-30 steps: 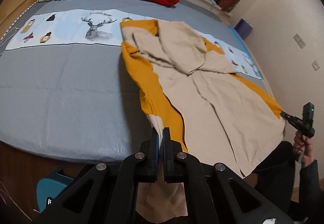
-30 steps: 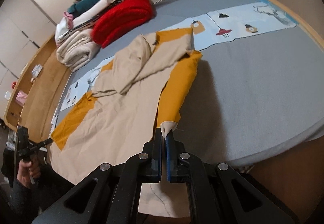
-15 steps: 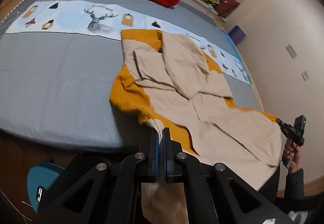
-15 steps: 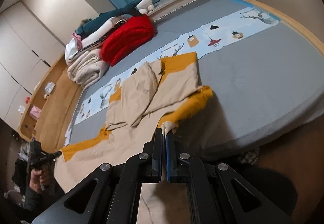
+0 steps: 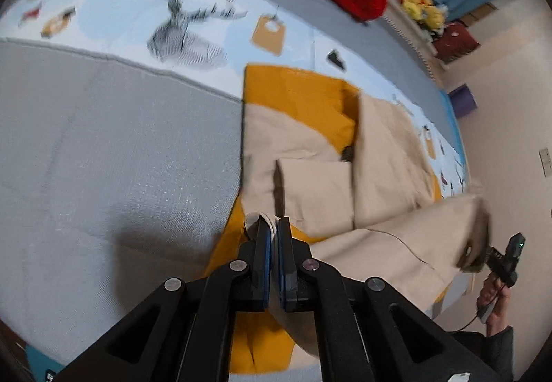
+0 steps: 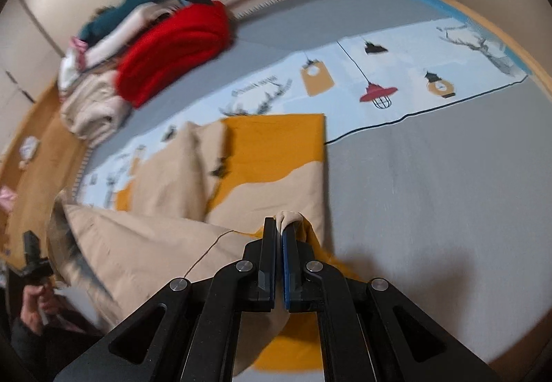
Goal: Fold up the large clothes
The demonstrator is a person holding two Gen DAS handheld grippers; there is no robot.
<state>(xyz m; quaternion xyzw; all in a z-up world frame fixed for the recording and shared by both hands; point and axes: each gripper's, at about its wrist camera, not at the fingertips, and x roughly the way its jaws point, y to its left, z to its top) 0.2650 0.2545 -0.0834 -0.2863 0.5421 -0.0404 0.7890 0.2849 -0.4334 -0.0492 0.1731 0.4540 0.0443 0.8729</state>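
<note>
Left wrist view: our left tongs (image 5: 272,232) are clamped on one hem corner of the tan-and-mustard garment (image 5: 310,182); the log-free read is that their jaws are just starting to part, cloth between them. Right tongs (image 6: 279,230) pinch the other corner shut. We judge both corners are carried over the body to halve it. Garment lies on the grey bed (image 6: 431,192), near red bedding (image 6: 172,50); frames are blurred, so contact is probably incomplete.
</note>
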